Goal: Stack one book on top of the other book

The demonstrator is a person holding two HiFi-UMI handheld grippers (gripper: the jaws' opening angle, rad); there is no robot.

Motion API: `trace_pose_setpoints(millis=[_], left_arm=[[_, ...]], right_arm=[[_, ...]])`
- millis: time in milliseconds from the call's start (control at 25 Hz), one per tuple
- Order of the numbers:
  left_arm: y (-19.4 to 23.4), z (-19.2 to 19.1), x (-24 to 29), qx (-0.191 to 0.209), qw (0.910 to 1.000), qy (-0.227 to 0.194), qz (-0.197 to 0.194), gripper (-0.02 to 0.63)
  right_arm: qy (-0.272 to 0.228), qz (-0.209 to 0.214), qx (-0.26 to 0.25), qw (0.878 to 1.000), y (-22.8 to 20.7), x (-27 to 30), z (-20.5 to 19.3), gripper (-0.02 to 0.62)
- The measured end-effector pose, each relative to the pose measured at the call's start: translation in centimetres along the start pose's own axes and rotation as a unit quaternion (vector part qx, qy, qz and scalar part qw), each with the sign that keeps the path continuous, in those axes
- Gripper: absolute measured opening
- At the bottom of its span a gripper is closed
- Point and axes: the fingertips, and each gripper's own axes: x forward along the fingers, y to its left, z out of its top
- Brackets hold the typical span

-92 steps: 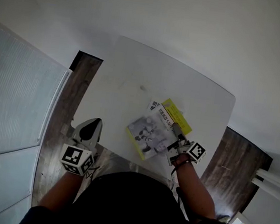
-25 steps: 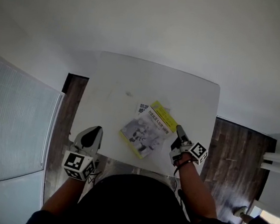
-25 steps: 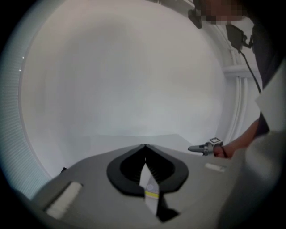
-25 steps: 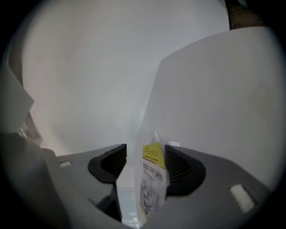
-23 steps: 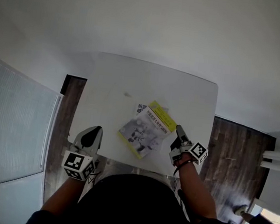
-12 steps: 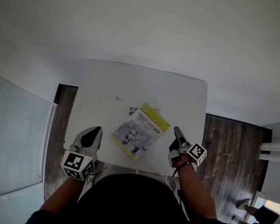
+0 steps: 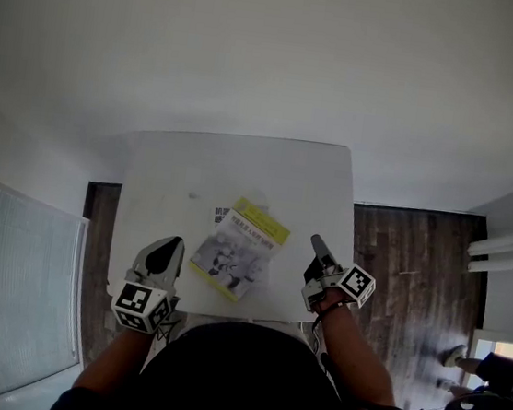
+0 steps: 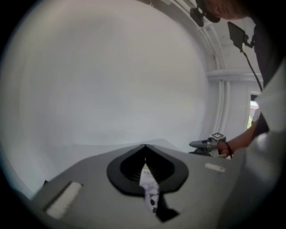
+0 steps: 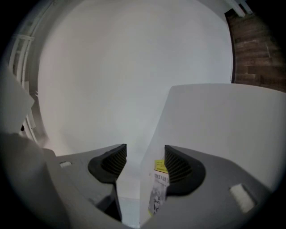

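Head view: stacked books (image 7: 234, 260) lie between left tongs (image 7: 168, 249) and right tongs (image 7: 317, 247)

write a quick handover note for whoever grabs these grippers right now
Left gripper: jaws together, empty, at the near left edge of the table, apart from the books.
Right gripper: jaws apart, nothing between them, just right of the books, not touching them.
Books: the grey-cover book lies flat on the yellow book, near the table's front middle. It sits slightly offset, so the lower book's yellow strip and barcode corner show at the far side.
Done: the stack looks made.
Left: probably nothing. Square up the top book if a neat stack is wanted.
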Motion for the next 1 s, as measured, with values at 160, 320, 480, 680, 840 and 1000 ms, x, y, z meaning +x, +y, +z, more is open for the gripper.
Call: trace_pose_setpoints(millis=[160,320,480,680,840,1000], left_arm=[[-0.7,0.3,0.8,0.004,0.9999,-0.003,-0.013,0.005],[-1.1,0.5,1.5,0.007,0.9997,-0.008,-0.023,0.005],[-1.2,1.2,1.8,0.009,0.9995,-0.015,-0.027,0.005],[-1.1,1.8,1.5,0.005,0.9994,-0.021,-0.026,0.005],[-0.9,1.4,1.4,0.001,0.9995,-0.019,-0.025,0.005],[-0.8,1.2,1.3,-0.002,0.9994,-0.020,-0.028,0.005]], right_arm=[[-0.009,0.011,-0.009,1.000,1.3,-1.0,0.4,0.268],[-0.013,0.010,-0.043,0.999,1.8,-1.3,0.8,0.261],[-0.014,-0.013,-0.084,0.996,1.8,-1.6,1.2,0.239],[-0.029,-0.016,-0.107,0.994,2.7,-1.8,1.5,0.142],[-0.023,-0.024,-0.136,0.990,3.1,-1.8,1.3,0.093],[-0.018,-0.030,-0.169,0.985,3.6,-2.0,1.3,0.054]])
